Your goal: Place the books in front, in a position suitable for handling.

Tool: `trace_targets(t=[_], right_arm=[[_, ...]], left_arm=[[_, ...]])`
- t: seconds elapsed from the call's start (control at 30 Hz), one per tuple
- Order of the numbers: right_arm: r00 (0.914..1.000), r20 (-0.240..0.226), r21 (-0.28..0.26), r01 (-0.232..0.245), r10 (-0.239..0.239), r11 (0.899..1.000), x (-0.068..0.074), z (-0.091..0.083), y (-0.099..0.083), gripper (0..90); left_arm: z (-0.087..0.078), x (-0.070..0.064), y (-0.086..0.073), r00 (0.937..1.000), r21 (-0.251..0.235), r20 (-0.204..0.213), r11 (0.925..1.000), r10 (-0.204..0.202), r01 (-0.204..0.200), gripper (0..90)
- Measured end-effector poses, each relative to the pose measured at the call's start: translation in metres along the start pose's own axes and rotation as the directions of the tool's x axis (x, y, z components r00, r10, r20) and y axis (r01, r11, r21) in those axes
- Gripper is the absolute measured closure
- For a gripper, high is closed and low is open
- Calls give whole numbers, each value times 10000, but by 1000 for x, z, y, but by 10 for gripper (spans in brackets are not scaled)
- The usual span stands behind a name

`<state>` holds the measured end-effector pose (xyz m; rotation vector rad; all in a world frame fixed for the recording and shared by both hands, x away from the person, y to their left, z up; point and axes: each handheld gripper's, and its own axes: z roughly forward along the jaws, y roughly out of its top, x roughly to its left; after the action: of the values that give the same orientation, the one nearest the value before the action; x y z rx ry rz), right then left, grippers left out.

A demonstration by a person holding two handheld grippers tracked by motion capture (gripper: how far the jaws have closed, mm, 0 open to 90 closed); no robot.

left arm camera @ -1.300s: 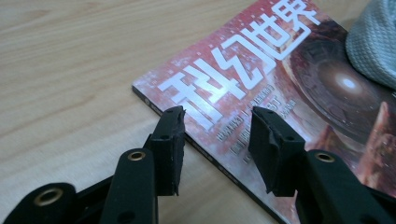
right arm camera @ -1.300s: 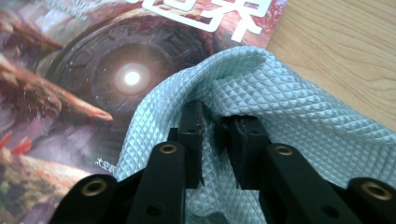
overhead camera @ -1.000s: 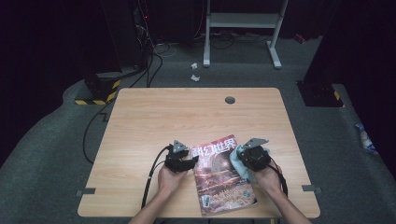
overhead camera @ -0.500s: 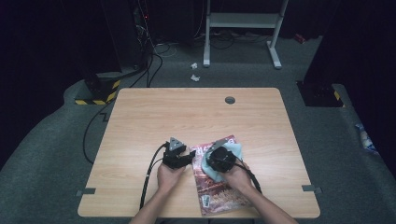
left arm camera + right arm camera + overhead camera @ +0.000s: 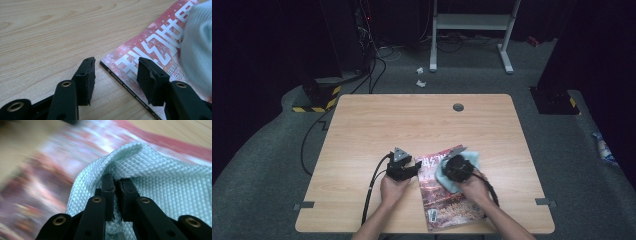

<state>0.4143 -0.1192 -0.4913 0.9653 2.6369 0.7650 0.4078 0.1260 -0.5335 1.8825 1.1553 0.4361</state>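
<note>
cloth: the soft pale blue cloth with a little diamond pattern (image 5: 160, 167) lies on top of the red magazine with big white letters (image 5: 447, 197), at its far end, and a fold of it sits right between the right jaws.
magazine: it lies flat near the front edge of the light wooden desk (image 5: 422, 125). Its long side runs from the person toward the far side of the desk, tilted a bit.
right gripper (image 5: 115, 185): its jaws are pinched tight on the cloth, down on the magazine cover, so this hand is the one on the job.
left gripper (image 5: 116, 72): its jaws are spread wide with nothing in them. They sit low over the near left corner of the magazine, one jaw over the bare desk and one over the cover.
look of the cloth: bunched up, puffy and bendy.
</note>
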Motion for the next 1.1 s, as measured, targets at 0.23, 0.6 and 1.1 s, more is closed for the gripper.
trace_targets(t=[0.23,0.6,1.1], right_arm=[[9872,600,-312,-1460,1477,9888,-39,-21,-32,835],[9934,-1001,-579,511,-567,9970,49,18,20,835],[9925,398,-640,-1131,1158,9915,-23,-13,-24,811]], left_arm=[[0,0,0,10000,7,-12,10000,47,-47,484],[0,0,0,10000,2,10,10000,91,-91,484],[0,0,0,9999,7,25,9999,103,-103,486]])
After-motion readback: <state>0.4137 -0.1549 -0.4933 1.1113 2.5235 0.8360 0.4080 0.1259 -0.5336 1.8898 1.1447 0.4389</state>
